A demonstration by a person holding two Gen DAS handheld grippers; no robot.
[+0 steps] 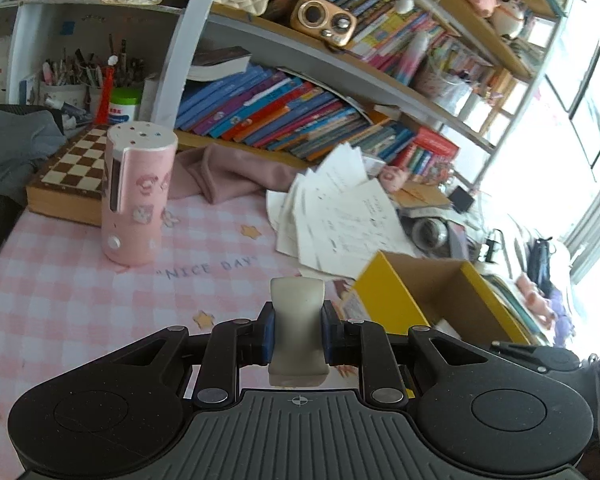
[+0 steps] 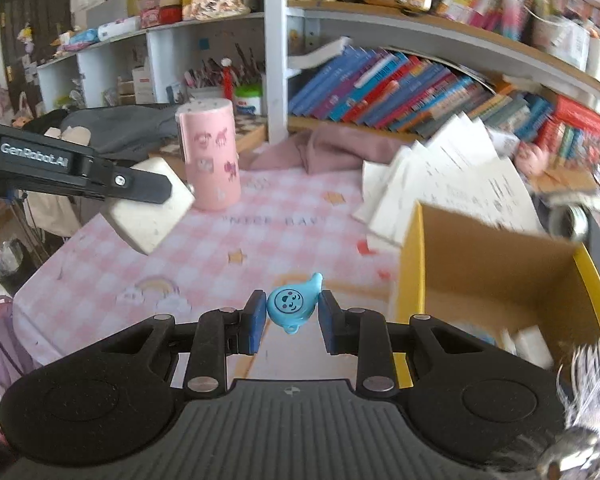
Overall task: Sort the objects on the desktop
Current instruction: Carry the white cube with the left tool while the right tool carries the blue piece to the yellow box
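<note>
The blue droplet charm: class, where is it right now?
In the right wrist view the blue droplet charm sits clamped in the right gripper, left of the yellow box.

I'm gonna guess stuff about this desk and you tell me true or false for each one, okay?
1. The left gripper holds a white eraser. True.
2. The right gripper is empty. False: it holds a blue charm with a smiley face.
3. The pink cup lies on its side. False: it stands upright on the tablecloth.
4. The yellow box is open at the top. True.
5. The chessboard is inside the box. False: it sits behind the cup, by the shelf.
</note>
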